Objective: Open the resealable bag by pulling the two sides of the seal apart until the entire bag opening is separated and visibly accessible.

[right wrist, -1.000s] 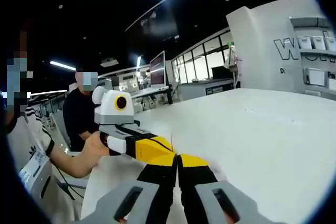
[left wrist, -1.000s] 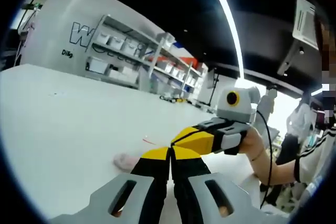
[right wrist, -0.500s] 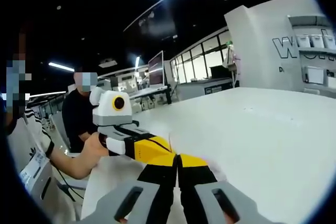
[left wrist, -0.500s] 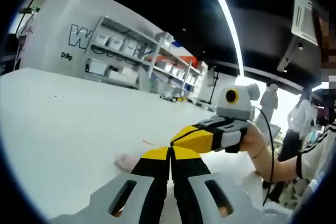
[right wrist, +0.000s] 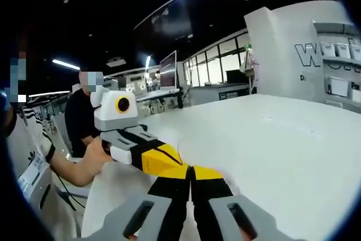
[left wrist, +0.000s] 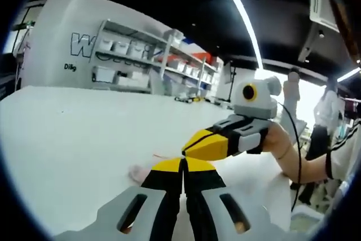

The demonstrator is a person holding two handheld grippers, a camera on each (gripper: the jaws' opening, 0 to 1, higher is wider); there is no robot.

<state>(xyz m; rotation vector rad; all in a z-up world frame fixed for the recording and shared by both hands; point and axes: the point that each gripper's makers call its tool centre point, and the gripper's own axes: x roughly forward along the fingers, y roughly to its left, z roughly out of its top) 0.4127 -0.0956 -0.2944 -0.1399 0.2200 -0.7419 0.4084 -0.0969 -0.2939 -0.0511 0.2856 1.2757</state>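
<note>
Left gripper view: the left gripper rises from 6 o'clock with its jaws pressed together. The right gripper comes in from 3 o'clock, jaws closed too, its tips meeting the left's. A pale pink bit of the bag shows at 9 o'clock of the tips, lying on the white desk.

Right gripper view: the right gripper has its jaws together; the left gripper reaches in from 9 o'clock, held by a hand. The bag is a faint clear film at the tips; whether either gripper pinches it I cannot tell.
</note>
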